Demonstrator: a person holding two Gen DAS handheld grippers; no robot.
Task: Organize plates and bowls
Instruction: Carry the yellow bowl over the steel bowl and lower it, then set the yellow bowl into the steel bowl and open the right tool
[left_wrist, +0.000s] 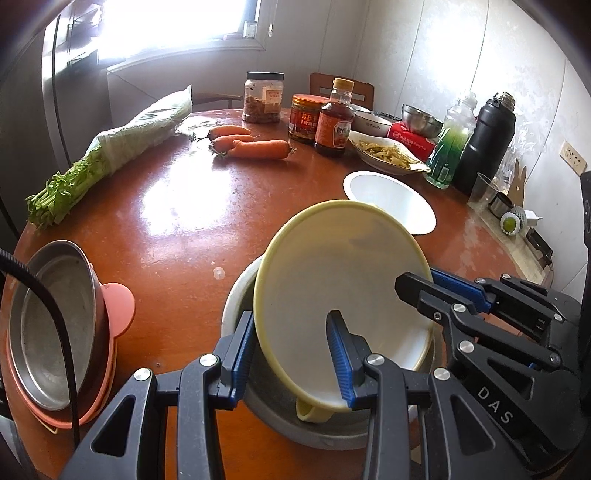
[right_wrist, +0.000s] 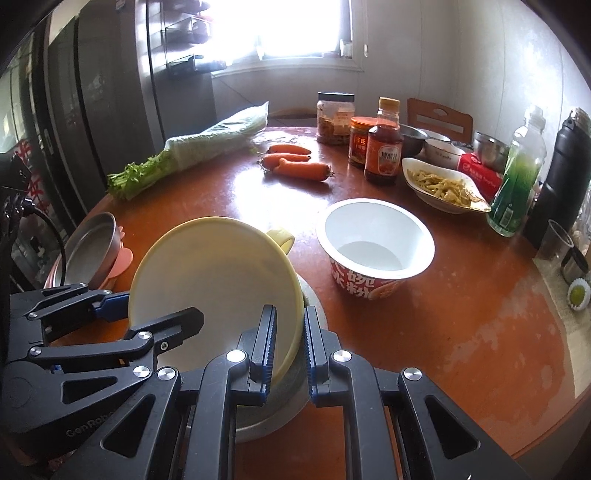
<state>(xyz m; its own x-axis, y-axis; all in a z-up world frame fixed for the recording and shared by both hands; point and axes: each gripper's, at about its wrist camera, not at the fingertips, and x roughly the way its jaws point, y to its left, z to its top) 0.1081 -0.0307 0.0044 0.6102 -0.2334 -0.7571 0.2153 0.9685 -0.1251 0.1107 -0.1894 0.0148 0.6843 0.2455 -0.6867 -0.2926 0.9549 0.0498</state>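
Both grippers hold one pale yellow bowl (left_wrist: 343, 280) tilted steeply above a grey-white bowl (left_wrist: 236, 295) at the near edge of the round worktop (left_wrist: 177, 192). The left gripper (left_wrist: 291, 354) clamps its near rim; the right gripper (right_wrist: 290, 339) is closed on the opposite rim. The yellow bowl's hollow faces the grippers, and its small handle (right_wrist: 280, 236) points towards the white noodle tub (right_wrist: 373, 243).

The grey bowl (left_wrist: 236, 295) beneath the yellow bowl (left_wrist: 332, 266) is mostly hidden, perhaps metal.
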